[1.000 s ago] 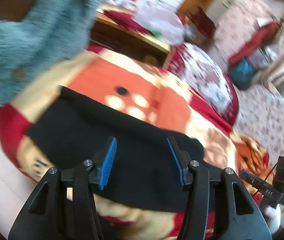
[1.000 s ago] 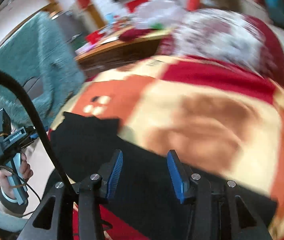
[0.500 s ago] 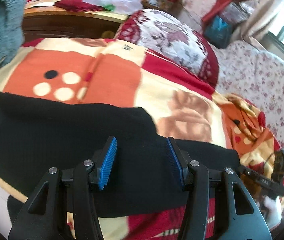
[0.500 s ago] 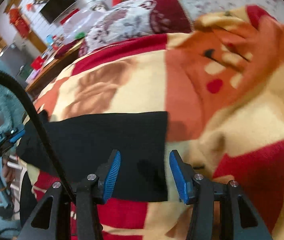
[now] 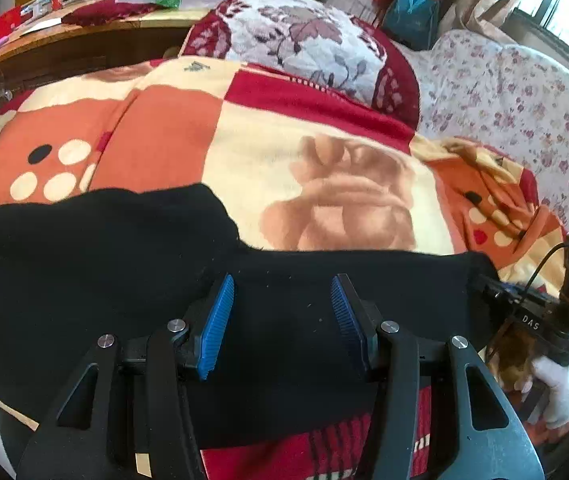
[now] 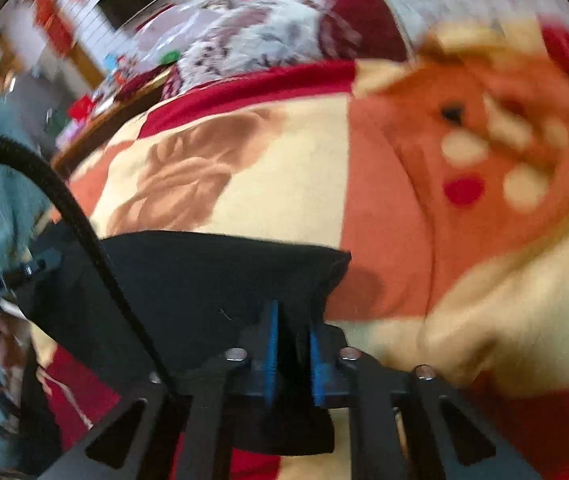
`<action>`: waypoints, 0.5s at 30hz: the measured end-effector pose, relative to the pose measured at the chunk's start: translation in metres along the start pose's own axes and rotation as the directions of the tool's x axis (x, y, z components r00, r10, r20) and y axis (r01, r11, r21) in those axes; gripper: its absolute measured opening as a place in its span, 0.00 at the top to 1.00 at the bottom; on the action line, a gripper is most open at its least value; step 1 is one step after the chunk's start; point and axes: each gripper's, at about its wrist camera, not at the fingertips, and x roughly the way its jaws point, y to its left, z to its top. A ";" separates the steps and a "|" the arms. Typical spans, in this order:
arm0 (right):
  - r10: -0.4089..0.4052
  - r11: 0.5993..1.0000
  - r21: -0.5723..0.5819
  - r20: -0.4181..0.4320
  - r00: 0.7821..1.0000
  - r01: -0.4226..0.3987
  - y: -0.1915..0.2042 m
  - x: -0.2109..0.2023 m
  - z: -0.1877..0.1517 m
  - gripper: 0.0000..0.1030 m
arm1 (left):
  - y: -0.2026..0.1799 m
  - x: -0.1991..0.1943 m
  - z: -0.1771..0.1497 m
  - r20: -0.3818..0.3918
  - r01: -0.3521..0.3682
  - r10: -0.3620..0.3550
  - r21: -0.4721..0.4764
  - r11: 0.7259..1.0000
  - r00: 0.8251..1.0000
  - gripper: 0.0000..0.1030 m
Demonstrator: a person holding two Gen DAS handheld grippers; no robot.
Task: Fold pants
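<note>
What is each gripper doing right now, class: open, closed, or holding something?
Left gripper: open, above the black fabric pants, holding nothing.
Right gripper: closed on the pants' end.

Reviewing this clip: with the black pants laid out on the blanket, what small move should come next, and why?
Probably close the left gripper on the pants beneath it. The right gripper is already shut on the leg end, with fabric bunched between its blue pads, while the left gripper is open over the cloth, holding nothing. Both ends likely need holding before the leg can be carried over into a fold on the blanket.
</note>
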 end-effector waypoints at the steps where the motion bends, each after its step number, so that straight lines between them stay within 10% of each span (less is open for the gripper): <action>1: -0.015 1.000 -0.015 0.020 1.000 0.015 0.001 -0.003 0.003 0.90 | 0.001 -0.001 0.000 0.005 -0.002 0.002 -0.005 1.000 1.000 0.51; 15: -0.001 0.985 0.174 -0.003 1.000 0.001 -0.024 -0.012 -0.002 0.86 | 0.038 -0.035 -0.011 0.081 -0.002 0.011 -0.105 0.995 0.997 0.51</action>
